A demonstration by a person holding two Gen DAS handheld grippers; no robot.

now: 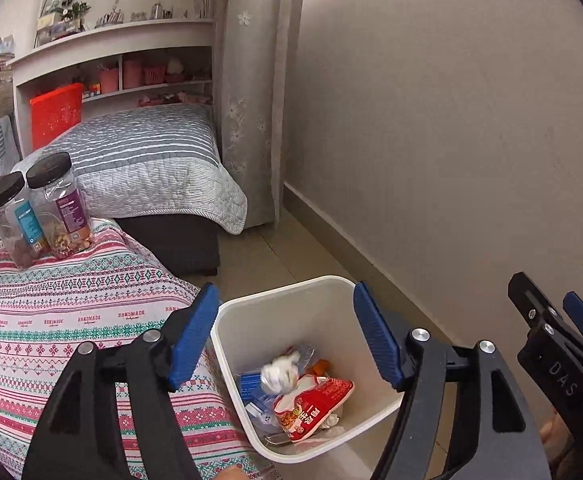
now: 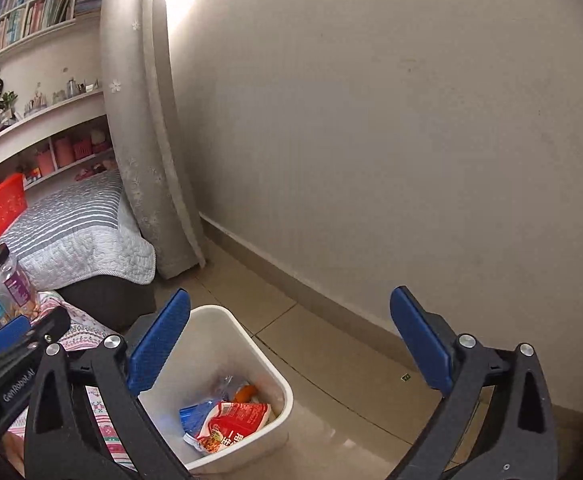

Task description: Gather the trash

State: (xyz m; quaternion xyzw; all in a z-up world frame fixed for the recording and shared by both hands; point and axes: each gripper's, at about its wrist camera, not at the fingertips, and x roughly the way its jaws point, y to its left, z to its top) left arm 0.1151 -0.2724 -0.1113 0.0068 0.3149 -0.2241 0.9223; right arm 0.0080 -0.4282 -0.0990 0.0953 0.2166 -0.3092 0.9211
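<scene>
1. Trash: a red printed snack packet (image 1: pixel 311 404), a crumpled white paper ball (image 1: pixel 277 374), blue wrappers (image 1: pixel 251 386) and clear plastic scraps, all lying in the bottom of the bin (the paper ball looks blurred and sits above the packet).
2. White plastic waste bin (image 1: pixel 291 312): square, open-topped, standing on the tiled floor (image 2: pixel 331 344) just beside the cloth-covered seat and near the wall (image 1: pixel 451 120).
3. Left hand-held gripper (image 1: pixel 287 336): black frame, blue pads, jaws spread apart over the bin's mouth with nothing between the pads.
4. Right hand-held gripper (image 2: pixel 291 344): same build, jaws spread wide and empty, one finger over the bin's near corner, the other over bare floor by the skirting.
5. Patterned cloth (image 1: pixel 71 312): pink, green and white knit-style print, covering a cushion or seat left of the bin.
6. Two clear jars (image 1: pixel 39 208): black lids, snack contents, standing upright and touching each other on the patterned cloth.
7. Bed (image 1: pixel 151 160): grey striped quilt, beyond the jars.
8. Orange-red storage box (image 1: pixel 55 114): on the bed, against the shelving.
9. Shelf unit (image 1: pixel 131 56): white, holding pink containers and small ornaments (books on the upper tiers in the right wrist view).
10. Curtain (image 1: pixel 247 100): pale, flower-embroidered, hanging at the wall corner.
</scene>
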